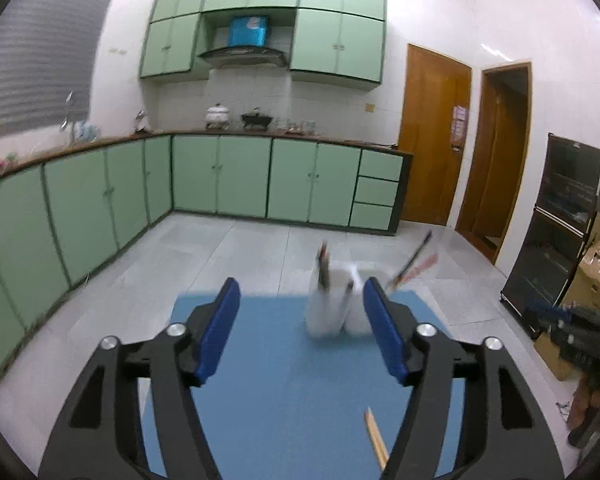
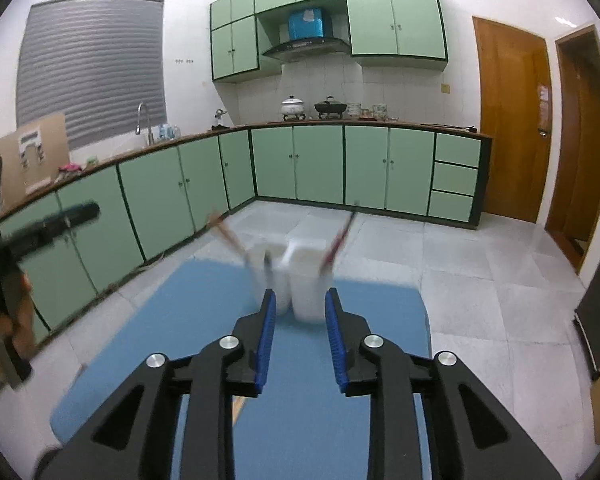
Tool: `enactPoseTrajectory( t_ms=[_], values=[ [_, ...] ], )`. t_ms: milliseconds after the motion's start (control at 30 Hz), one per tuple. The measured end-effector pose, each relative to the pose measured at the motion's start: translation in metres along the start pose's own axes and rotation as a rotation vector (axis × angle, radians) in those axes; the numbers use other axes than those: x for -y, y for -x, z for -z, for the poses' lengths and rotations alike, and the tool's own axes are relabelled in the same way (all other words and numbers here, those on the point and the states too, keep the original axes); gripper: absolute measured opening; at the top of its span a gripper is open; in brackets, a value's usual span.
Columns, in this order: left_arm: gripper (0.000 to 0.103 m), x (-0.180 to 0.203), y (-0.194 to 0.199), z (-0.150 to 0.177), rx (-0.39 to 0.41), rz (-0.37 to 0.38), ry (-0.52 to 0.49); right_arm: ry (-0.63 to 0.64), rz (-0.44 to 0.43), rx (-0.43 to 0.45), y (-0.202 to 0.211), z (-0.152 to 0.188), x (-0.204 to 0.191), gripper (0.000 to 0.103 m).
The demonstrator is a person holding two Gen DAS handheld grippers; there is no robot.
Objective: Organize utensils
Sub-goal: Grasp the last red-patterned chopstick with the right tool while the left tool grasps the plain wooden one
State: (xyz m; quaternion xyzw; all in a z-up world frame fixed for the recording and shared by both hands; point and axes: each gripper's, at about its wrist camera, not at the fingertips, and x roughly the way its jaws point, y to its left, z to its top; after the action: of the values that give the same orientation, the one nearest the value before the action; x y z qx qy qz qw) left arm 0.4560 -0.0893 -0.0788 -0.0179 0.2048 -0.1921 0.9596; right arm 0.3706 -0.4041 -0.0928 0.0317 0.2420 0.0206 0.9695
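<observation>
Over the blue-topped bench [image 1: 268, 360], the left gripper [image 1: 300, 328] has its blue-padded jaws spread wide with nothing between them; only bare bench surface shows in the gap. In the right wrist view this same gripper appears as a dark blurred bar at the far left edge. A wooden chopstick [image 1: 375, 438] lies on the bench near the left gripper's right finger, partly hidden behind it. At the far edge of the bench stand two white utensil holders [image 2: 300, 280] side by side, touching or nearly so, blurred in both views. Dark and reddish utensils [image 2: 340, 240] stick out of them at a slant, some leaning left, some right. The right gripper [image 2: 300, 338] points toward the holders with its jaws parted more narrowly, holding nothing. Behind the bench are green kitchen cabinets [image 2: 320, 164] and a grey tiled floor [image 2: 460, 280].
</observation>
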Motion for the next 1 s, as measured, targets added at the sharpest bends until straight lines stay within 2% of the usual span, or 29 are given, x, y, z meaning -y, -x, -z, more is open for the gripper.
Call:
enactPoseTrajectory(
  t_ms=[133, 233, 300, 400, 500, 667, 1000],
  values=[
    [0.072, -0.006, 0.047, 0.059, -0.020, -0.048, 0.015, -0.042, 0.011, -0.047, 0.023, 0.087, -0.026, 0.026],
    [0.076, -0.005, 0.070, 0.092, -0.046, -0.060, 0.030, -0.067, 0.008, -0.121, 0.028, 0.149, -0.053, 0.026],
    [0.077, 0.001, 0.083, 0.116, -0.069, -0.070, 0.027, -0.076, -0.004, -0.172, 0.027, 0.183, -0.073, 0.026],
    [0.078, 0.005, 0.095, 0.139, -0.091, -0.068, 0.032, -0.057, -0.017, -0.208, 0.028, 0.211, -0.098, 0.026],
    [0.079, 0.009, 0.107, 0.152, -0.085, -0.074, 0.036, -0.047, -0.018, -0.218, 0.027, 0.221, -0.110, 0.026],
    [0.080, 0.010, 0.112, 0.168, -0.074, -0.097, 0.015, -0.027, -0.016, -0.214, 0.022, 0.219, -0.117, 0.026],
    [0.080, -0.003, 0.105, 0.219, -0.148, -0.096, 0.077, -0.004, -0.007, -0.211, 0.013, 0.227, -0.122, 0.026]
  ],
)
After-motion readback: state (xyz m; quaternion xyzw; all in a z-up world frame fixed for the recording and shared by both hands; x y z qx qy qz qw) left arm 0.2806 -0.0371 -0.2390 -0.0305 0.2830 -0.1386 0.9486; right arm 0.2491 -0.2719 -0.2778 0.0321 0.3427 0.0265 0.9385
